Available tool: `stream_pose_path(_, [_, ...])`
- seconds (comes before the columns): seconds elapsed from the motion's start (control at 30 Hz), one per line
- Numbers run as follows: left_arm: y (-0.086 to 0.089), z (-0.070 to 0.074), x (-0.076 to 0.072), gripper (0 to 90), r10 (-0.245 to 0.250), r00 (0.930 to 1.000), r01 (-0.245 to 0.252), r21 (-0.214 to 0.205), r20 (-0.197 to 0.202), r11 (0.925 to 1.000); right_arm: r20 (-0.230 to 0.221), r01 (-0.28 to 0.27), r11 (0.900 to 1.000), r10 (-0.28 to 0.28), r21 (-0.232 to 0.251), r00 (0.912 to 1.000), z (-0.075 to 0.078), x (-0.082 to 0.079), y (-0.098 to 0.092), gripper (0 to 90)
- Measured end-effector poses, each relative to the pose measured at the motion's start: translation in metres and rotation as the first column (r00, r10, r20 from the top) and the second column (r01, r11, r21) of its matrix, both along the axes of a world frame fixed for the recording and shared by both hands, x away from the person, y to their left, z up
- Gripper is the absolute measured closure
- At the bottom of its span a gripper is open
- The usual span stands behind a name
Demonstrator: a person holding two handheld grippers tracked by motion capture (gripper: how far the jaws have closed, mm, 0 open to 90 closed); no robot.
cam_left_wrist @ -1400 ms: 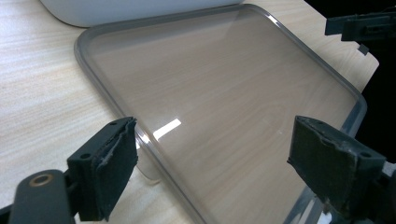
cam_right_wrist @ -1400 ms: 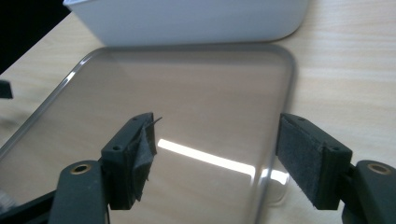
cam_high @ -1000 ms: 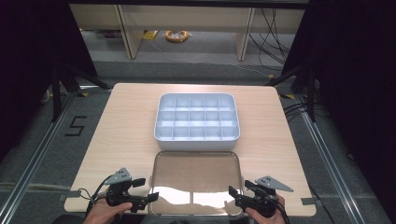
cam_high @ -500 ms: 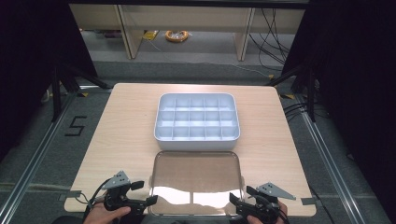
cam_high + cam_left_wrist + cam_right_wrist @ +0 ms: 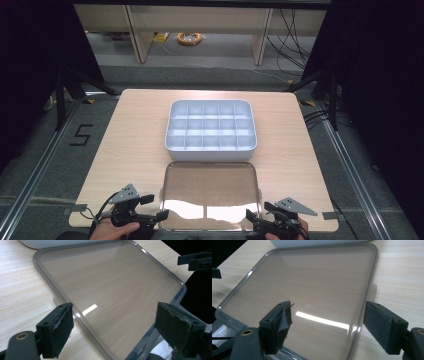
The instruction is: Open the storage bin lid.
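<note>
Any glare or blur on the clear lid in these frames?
High view: broad white glare across the clear lid's near edge. Left gripper view: one small bright streak, wood grain sharp through it, fingers slightly soft. Right gripper view: a longer streak near the fingers.

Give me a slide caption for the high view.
Two open handheld grippers, left and right, flank a clear lid before an empty divided bin.
</note>
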State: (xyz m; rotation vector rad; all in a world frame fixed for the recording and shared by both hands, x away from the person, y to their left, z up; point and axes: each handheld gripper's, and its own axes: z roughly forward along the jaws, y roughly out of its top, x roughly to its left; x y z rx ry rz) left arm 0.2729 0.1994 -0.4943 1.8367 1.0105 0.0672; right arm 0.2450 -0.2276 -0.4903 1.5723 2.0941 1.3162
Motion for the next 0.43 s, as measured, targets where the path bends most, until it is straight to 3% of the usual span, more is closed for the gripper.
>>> stream_pose_path(0.3, [0.0004, -0.0005, 0.0010, 14.7, 0.000, 0.9999, 0.000, -0.001, -0.012, 1.0000, -0.016, 0.021, 0.9993, -0.021, -0.031, 0.9997, 0.0001, 0.0001, -0.0012, 23.6])
stream_pose_path(0.33, [0.0004, -0.0004, 0.0010, 14.7, 0.005, 0.9999, -0.005, 0.002, -0.010, 1.0000, -0.045, 0.033, 0.9995, -0.033, -0.001, 0.9985, 0.0008, -0.0015, 0.0011, 23.6])
stream_pose_path(0.37, [0.0004, -0.0008, 0.0012, 14.7, 0.008, 0.9999, -0.008, 0.001, -0.008, 1.0000, -0.016, 0.008, 0.9998, -0.008, -0.016, 0.9998, -0.0003, 0.0005, -0.0019, 23.6])
stream_pose_path(0.43, [0.0005, -0.0008, 0.0015, 14.7, 0.004, 0.9999, -0.004, -0.002, -0.017, 1.0000, -0.015, 0.003, 0.9999, -0.003, -0.014, 0.9999, -0.0013, 0.0014, -0.0024, 23.7])
